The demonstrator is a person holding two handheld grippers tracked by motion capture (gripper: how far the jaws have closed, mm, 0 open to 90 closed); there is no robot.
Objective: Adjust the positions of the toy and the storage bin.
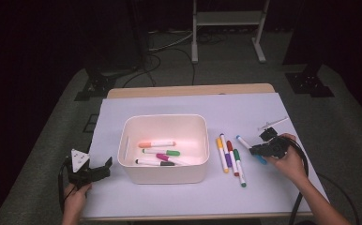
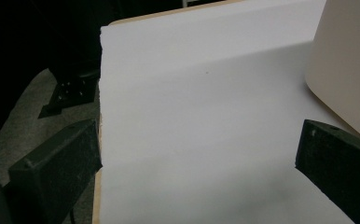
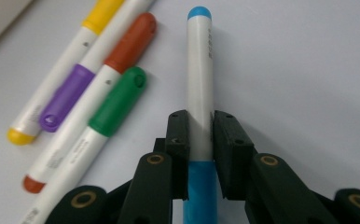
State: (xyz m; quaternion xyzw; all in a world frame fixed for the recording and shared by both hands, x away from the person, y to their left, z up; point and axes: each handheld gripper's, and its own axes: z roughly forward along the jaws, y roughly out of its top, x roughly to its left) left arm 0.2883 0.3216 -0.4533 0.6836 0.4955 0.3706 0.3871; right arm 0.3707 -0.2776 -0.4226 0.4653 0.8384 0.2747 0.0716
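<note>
Blue-capped white marker flat on paper

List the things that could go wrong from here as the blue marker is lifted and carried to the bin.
1. The right gripper is shut on the blue marker near its cap end, so the long barrel may tilt or slip.
2. The green marker lies close beside it and could be knocked.
3. The marker must clear the white bin wall, or it could catch there.

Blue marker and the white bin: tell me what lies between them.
In the high view, four markers lie side by side on the paper between the blue marker, clamped by the right gripper, and the white bin.
</note>
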